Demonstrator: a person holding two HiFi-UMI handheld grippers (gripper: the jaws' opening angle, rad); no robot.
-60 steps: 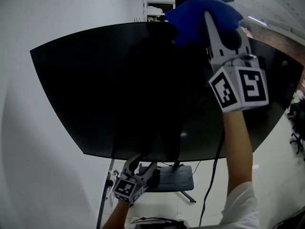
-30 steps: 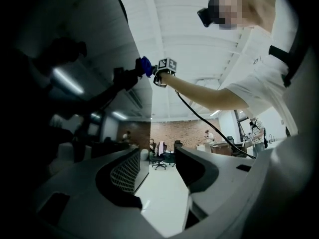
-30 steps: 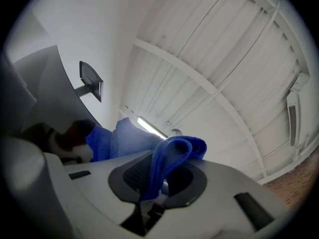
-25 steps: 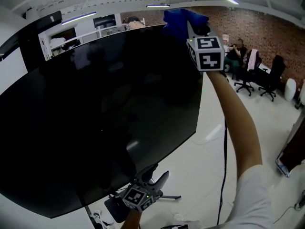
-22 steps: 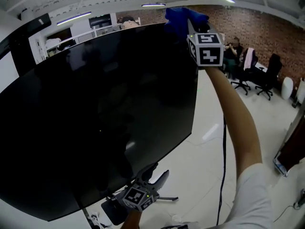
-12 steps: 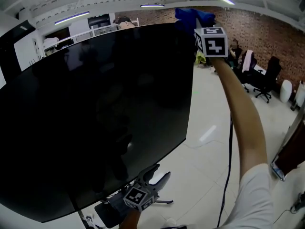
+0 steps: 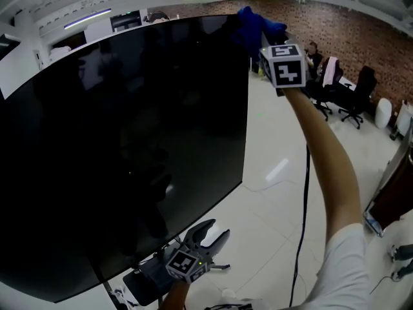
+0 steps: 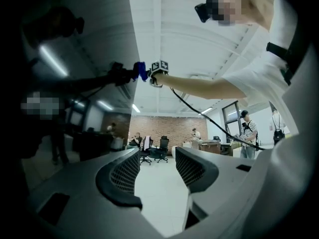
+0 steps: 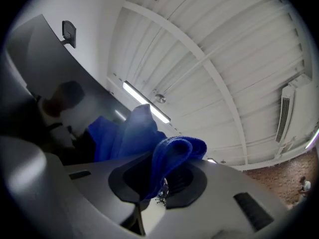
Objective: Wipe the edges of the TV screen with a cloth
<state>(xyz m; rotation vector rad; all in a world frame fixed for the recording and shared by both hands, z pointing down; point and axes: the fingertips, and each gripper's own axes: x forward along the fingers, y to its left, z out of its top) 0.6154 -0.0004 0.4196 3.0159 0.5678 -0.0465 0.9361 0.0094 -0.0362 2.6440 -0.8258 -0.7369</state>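
Bunched, rumpled deep-blue cloth [image 7: 253, 26]

White sleeve [image 7: 342, 263]; black-white marker cube [image 7: 286, 64]; black cable [image 7: 303, 199].

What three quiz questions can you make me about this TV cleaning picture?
1. Pick one: what colour is the cloth held in the right claw? A red, B blue, C white.
2. True or false: the left claw is shut tight on something.
3. Fill the gap: in the head view, the cloth is up at the top ____ corner of the TV.
Key: 1 B. 2 False: its jaws are apart with nothing between them. 3 right.
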